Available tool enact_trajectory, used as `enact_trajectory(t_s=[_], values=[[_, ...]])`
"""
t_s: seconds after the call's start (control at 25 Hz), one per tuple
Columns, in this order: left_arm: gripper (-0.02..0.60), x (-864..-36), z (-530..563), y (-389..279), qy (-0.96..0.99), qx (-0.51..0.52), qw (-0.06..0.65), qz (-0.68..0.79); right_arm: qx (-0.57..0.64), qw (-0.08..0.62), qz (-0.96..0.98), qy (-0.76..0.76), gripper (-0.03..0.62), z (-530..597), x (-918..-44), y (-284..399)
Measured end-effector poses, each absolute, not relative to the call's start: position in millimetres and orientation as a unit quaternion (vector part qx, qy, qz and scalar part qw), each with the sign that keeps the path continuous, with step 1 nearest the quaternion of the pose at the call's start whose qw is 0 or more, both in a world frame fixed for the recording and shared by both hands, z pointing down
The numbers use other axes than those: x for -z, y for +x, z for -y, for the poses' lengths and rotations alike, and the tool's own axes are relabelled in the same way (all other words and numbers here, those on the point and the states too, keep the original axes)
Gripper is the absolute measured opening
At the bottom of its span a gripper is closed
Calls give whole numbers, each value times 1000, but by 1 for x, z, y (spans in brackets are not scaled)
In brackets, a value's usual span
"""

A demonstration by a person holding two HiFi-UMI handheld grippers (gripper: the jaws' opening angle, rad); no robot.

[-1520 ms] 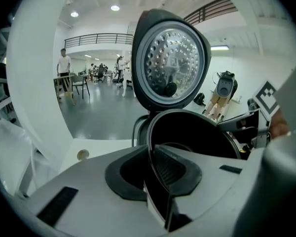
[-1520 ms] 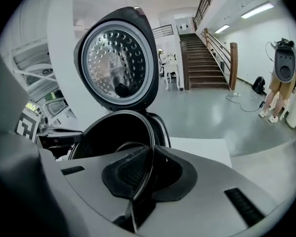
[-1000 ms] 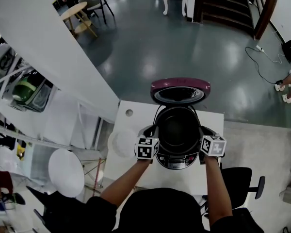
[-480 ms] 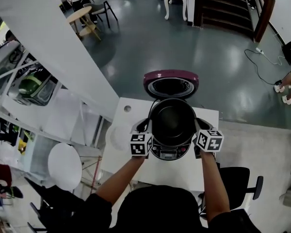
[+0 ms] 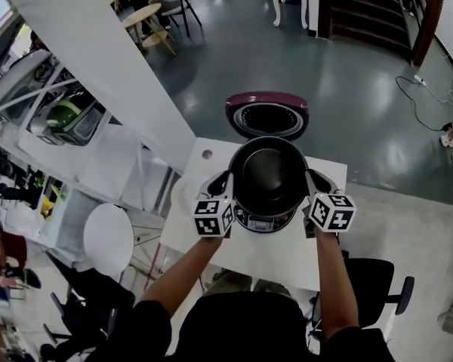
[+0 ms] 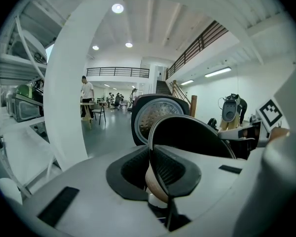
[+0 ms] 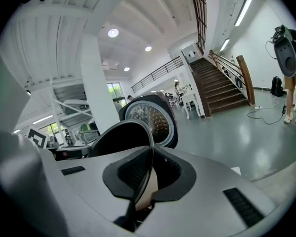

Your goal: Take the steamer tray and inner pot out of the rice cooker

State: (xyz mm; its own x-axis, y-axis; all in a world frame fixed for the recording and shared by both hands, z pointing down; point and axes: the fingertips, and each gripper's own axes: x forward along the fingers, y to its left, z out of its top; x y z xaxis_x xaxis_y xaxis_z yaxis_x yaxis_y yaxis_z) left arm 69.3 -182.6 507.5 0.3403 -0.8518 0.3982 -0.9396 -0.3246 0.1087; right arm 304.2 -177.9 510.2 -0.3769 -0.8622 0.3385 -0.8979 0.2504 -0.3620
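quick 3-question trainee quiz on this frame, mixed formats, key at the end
1. True or false: the lid of the rice cooker is shut.
2. The left gripper and right gripper are each shut on: A) the lid B) the rim of the inner pot C) nothing.
3. Fill in: the two grippers hold the inner pot on ___ sides.
Key: 1 false, it stands open; 2 B; 3 opposite.

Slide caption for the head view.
Left gripper and right gripper hold black round inner pot over open maroon-lidded rice cooker.
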Motion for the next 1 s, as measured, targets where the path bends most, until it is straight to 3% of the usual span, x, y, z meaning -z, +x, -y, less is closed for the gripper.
enact_trajectory(t_s=[0.4,1.0], values=[[28,-482,169,35,802,-94,145,571,-238,21,798,553,17,169,-486,271],[25,-461,184,-85,797,-45,159,581,-223,35,803,551,18,178,-460,151]])
